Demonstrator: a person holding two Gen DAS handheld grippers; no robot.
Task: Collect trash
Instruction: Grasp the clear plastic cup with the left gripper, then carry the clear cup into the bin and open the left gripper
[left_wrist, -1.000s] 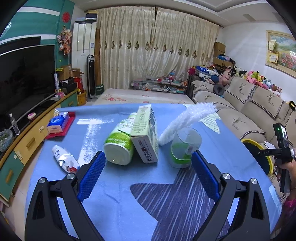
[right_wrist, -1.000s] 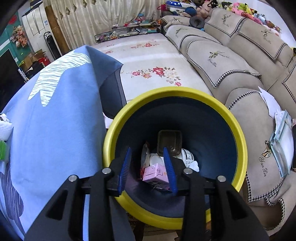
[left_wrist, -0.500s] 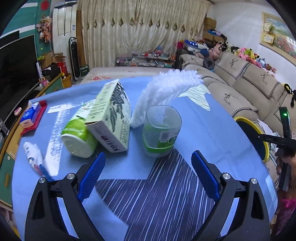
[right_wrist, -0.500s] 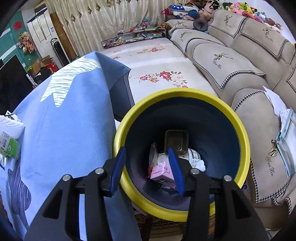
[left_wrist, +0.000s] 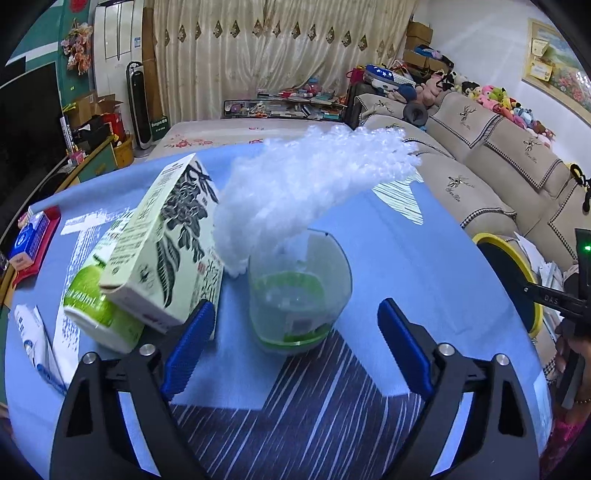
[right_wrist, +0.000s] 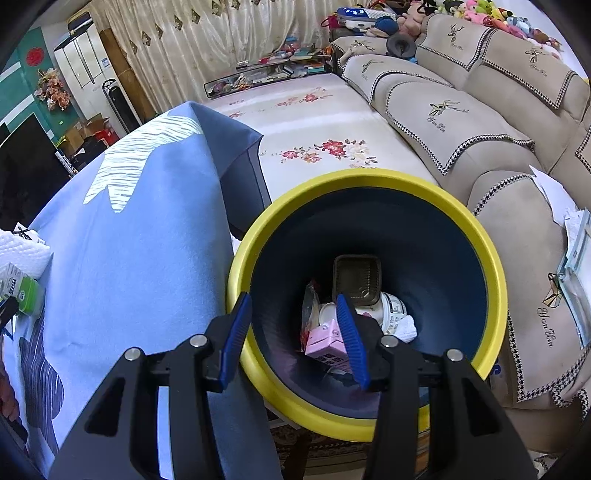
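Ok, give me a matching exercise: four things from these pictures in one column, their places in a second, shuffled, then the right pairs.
Things:
1. clear cup
2. pink carton
3. green bottle
4. white foam

Places:
A. lying left of the leaf-print box
B. in the yellow-rimmed bin
C. sticking up out of the cup
D. upright on the blue cloth, ahead of the left tongs

Pairs: 1-D, 2-B, 3-A, 4-C
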